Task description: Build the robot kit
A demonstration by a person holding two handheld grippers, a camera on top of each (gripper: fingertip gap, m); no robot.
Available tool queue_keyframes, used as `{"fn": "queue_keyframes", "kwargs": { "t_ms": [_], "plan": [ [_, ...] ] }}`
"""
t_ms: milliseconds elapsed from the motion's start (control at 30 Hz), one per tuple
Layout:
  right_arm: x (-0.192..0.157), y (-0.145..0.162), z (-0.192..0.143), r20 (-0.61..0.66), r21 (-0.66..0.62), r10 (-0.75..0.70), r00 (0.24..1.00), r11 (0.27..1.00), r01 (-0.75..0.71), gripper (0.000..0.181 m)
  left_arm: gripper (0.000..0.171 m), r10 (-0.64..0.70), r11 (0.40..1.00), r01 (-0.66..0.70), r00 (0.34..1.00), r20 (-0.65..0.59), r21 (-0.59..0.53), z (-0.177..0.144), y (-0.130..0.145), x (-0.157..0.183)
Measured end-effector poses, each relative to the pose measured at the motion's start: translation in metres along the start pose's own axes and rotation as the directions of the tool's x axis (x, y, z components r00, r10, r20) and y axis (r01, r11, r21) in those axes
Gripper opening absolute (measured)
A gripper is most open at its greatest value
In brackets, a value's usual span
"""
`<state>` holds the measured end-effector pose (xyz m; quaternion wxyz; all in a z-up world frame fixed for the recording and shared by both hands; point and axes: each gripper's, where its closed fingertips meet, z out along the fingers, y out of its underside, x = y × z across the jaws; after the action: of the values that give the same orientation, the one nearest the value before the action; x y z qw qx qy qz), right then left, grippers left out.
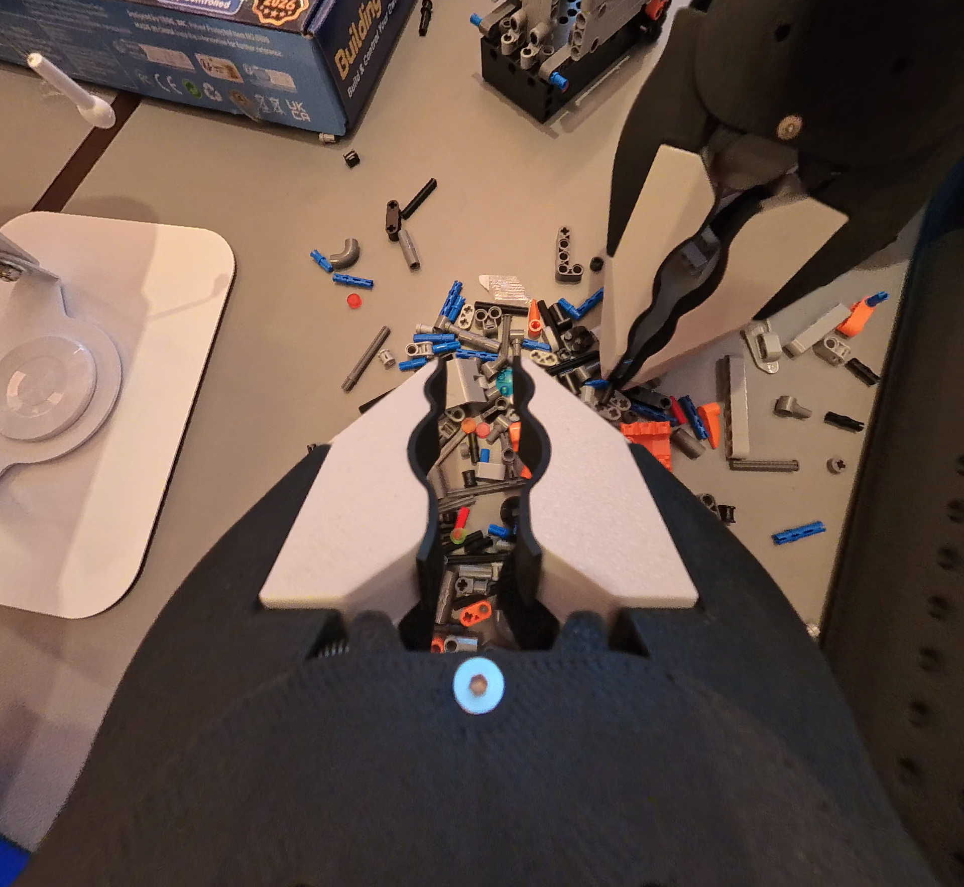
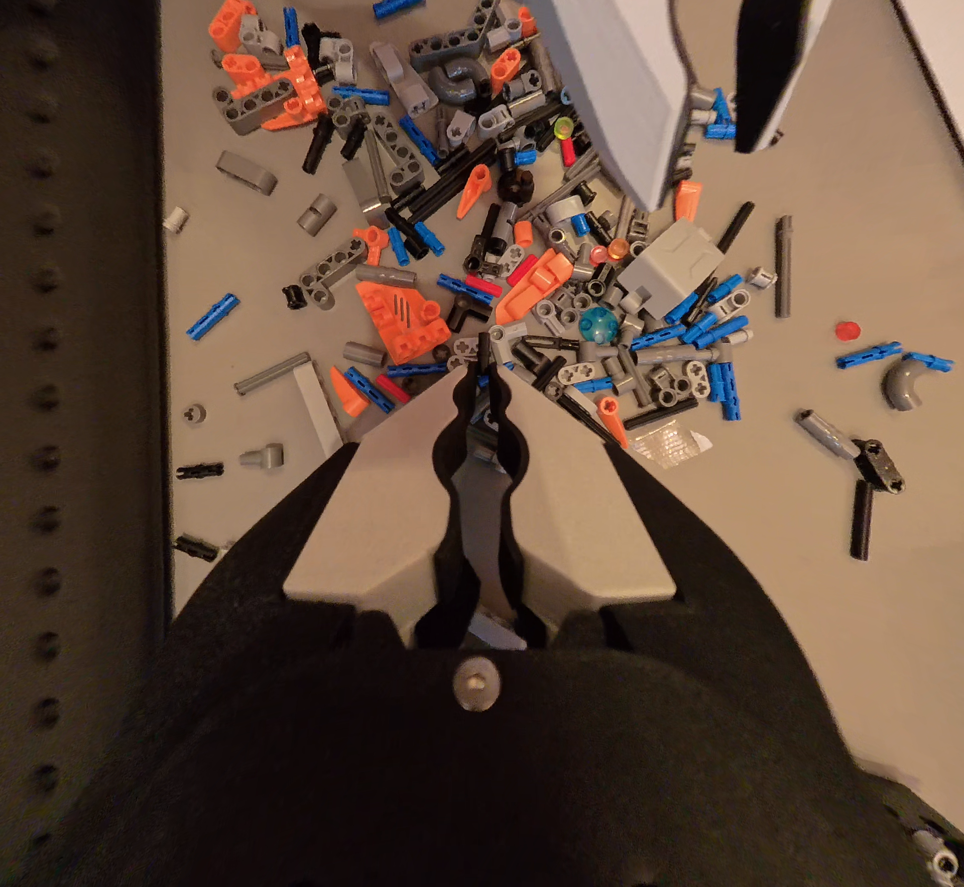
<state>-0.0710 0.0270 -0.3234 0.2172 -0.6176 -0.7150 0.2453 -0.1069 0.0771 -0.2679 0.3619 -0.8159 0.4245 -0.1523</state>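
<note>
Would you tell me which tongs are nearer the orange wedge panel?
Right. The right tongs sit just beside the orange wedge panel; the left tongs hover farther across the pile.

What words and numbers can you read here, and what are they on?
Blue box: words, a round badge and small symbols on its top and side; I can't repeat writing.
Silvery wrapper scrap: too blurred to tell.
Parts pile, left gripper, right gripper shut on a black pin: no writing.
</note>
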Motion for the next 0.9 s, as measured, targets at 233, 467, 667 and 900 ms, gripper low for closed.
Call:
{"fn": "queue_keyframes", "kwargs": {
  "t_ms": [233,467,667,900],
  "plan": [
    [0.01,-0.014,-0.032,-0.049,0.133,0.064,0.997,0.99,-0.057,0.001,0.025,0.021,0.997,-0.016,0.998,-0.054,0.079,-0.007,-0.015,0.013],
    [0.018,-0.025,-0.062,-0.075,0.248,0.126,0.989,0.963,-0.104,0.001,0.03,0.131,0.977,-0.122,0.99,-0.043,0.174,-0.015,-0.034,0.026],
    [0.021,-0.027,-0.074,-0.046,0.316,0.173,0.984,0.937,-0.15,0.002,0.031,0.246,0.95,-0.24,0.969,-0.007,0.198,-0.013,-0.042,0.038],
    [0.019,-0.031,-0.081,-0.005,0.361,0.187,0.982,0.916,-0.172,0.002,0.032,0.325,0.924,-0.322,0.945,0.021,0.204,-0.007,-0.045,0.048]
  ]
}}
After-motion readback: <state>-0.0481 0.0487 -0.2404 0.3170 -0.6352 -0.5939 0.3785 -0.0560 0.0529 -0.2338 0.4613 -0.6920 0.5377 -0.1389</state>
